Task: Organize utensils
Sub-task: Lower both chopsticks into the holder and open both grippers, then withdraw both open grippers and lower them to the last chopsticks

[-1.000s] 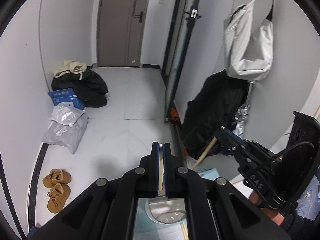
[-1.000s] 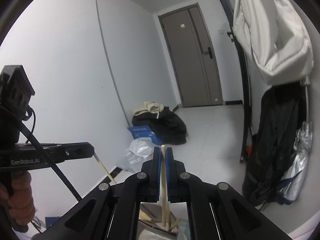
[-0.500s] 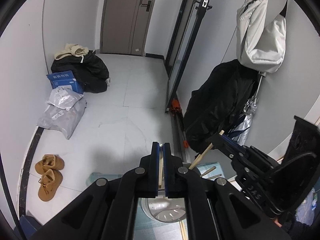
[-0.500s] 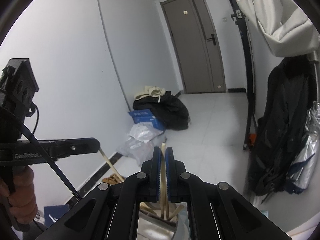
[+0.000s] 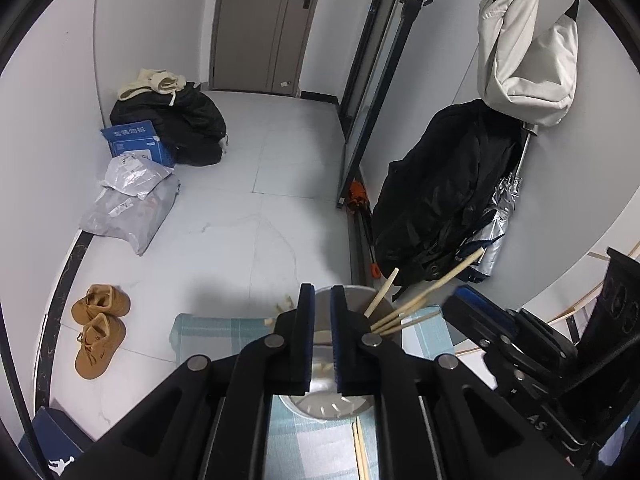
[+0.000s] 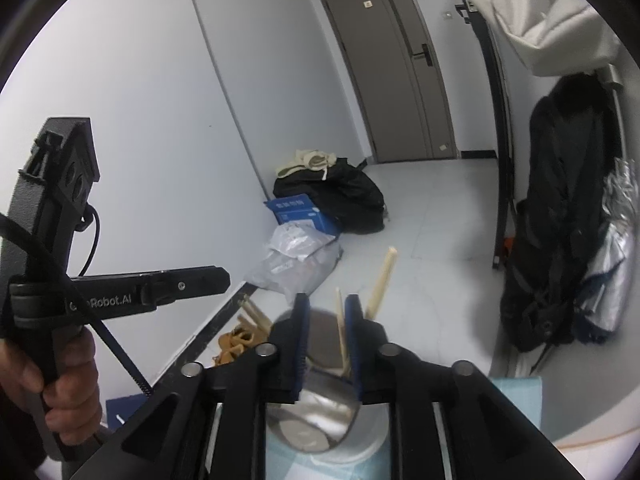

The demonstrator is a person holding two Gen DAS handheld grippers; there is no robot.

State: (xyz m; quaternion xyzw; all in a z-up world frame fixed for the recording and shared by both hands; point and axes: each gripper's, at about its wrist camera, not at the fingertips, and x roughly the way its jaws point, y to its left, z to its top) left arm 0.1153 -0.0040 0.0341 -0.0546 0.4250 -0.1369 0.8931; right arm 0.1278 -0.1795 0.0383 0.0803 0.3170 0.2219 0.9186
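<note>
A steel cup point(image 5: 325, 402) stands on a teal checked cloth point(image 5: 208, 332) right under both grippers. Several wooden chopsticks point(image 5: 424, 286) lean out of its right rim. My left gripper point(image 5: 320, 294) hangs over the cup, its jaws opening with nothing between the pads. In the right wrist view the cup point(image 6: 320, 420) lies beneath my right gripper point(image 6: 325, 300). Its jaws are opening too, and one chopstick point(image 6: 341, 332) stands loose in the gap, close to the right pad. A second chopstick point(image 6: 382, 278) leans out just past that finger. The two grippers sit side by side over the cup.
Two loose chopsticks point(image 5: 360, 448) lie on the cloth near the cup. A hand point(image 6: 68, 380) holds the left gripper's handle. On the floor beyond lie brown shoes point(image 5: 100, 328), grey parcels point(image 5: 132, 200) and a black bag point(image 5: 180, 120). A black coat point(image 5: 440, 200) hangs at the right.
Both grippers have sunk toward the cup and tipped downward. Each was shut on a chopstick; both jaws have now parted. The left chopstick is gone from its pads; the right one stands loose.
</note>
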